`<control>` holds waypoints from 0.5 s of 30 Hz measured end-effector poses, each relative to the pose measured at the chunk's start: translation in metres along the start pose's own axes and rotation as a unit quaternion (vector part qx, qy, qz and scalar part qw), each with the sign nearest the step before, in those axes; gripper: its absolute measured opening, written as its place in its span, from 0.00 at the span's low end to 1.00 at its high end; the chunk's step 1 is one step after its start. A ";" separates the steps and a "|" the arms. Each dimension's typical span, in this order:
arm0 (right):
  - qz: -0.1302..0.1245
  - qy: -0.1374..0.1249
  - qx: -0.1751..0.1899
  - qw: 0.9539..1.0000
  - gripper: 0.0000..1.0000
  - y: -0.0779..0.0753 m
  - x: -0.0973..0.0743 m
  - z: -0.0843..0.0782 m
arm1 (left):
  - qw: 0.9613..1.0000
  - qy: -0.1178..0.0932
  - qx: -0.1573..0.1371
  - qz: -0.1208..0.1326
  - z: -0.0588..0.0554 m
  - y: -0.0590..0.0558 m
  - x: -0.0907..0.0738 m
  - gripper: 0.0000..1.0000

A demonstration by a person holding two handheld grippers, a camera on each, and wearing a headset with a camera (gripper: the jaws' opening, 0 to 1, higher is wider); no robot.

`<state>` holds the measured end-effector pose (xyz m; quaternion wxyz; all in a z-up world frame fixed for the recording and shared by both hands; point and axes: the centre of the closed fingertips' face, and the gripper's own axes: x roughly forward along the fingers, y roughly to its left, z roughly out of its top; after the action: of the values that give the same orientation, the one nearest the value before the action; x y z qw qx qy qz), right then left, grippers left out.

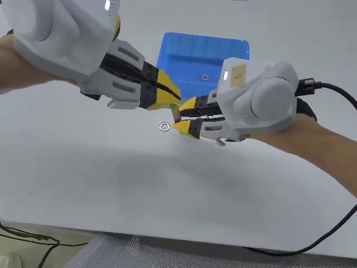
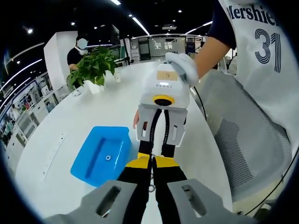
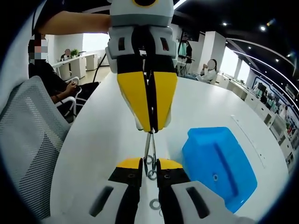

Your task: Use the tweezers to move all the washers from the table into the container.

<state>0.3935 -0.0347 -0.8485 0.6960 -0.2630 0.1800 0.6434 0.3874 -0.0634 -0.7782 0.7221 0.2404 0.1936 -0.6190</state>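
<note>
The thin metal tweezers hang from my left gripper, whose yellow jaws are shut on them. Their tips reach down between the jaws of my right gripper, which close in on the tweezers' arms. A washer sits right at the tips; I cannot tell whether it is pinched or lying on the table. Another washer lies just below it. In the head view my left gripper meets my right gripper tip to tip, with a washer on the white table beside them. Behind stands the blue container holding one washer.
A black cable trails from the right gripper across the table to its near edge. A mesh chair stands beside the table. A potted plant stands far across the table, with people seated around the room.
</note>
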 end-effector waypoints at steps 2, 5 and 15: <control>0.000 0.002 -0.001 1.000 0.13 0.000 -0.001 -0.001 | 1.000 0.000 0.000 0.000 0.000 0.000 0.000 0.05; 0.002 0.003 0.001 1.000 0.13 0.000 -0.002 -0.002 | 1.000 0.000 -0.001 -0.003 0.001 -0.001 0.001 0.05; 0.007 0.006 -0.010 1.000 0.10 0.002 -0.003 -0.004 | 1.000 -0.001 -0.011 -0.013 0.000 -0.005 0.001 0.05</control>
<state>0.3916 -0.0395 -0.8496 0.6879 -0.2726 0.1797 0.6482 0.3829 -0.0646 -0.7795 0.7169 0.2295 0.2023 -0.6265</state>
